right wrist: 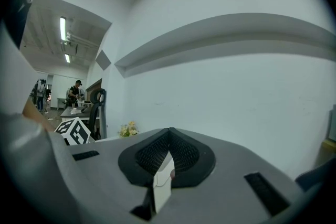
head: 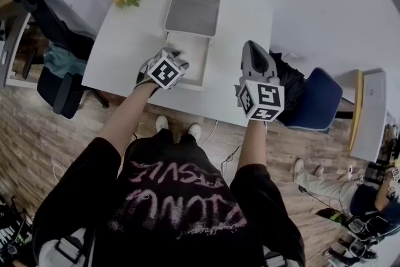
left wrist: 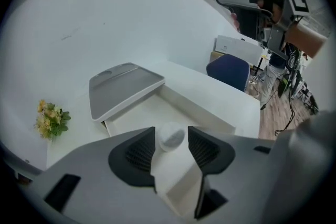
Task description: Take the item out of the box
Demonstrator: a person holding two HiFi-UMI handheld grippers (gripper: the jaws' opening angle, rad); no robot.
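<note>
**1. left gripper** [head: 172, 57]. We record it tilted steeply down over the open box [left wrist: 195, 105], with its jaws spread. Its marker cube [head: 165, 70] faces up toward the head view.

**2. item** [left wrist: 171, 137]. This is 1 small, round, white piece. We find it directly between the left gripper's 2 spread pads, low inside the box. We cannot tell whether either pad touches it.

**3. box**. It is white and shallow and sits on the white table [left wrist: 223, 94], directly under and ahead of the left gripper. Its grey lid [left wrist: 125, 87] lies open just beyond that gripper's tips, at the box's far edge.

**4. right gripper** [right wrist: 169, 132]. Its jaws are pressed together and it points about level at the white wall. We place it to the right of the left gripper, apart from it and outside the box's right wall.

**5. flowers** [left wrist: 50, 119]. These are yellow with green leaves and sit on the table, ahead and well to the left of the left gripper.

**6. blue chair** [left wrist: 229, 70]. It stands ahead and to the right of the left gripper, past the table's edge.

**7. black office chair** [head: 55, 28]. It stands off the table, well to the left of the left gripper.
</note>
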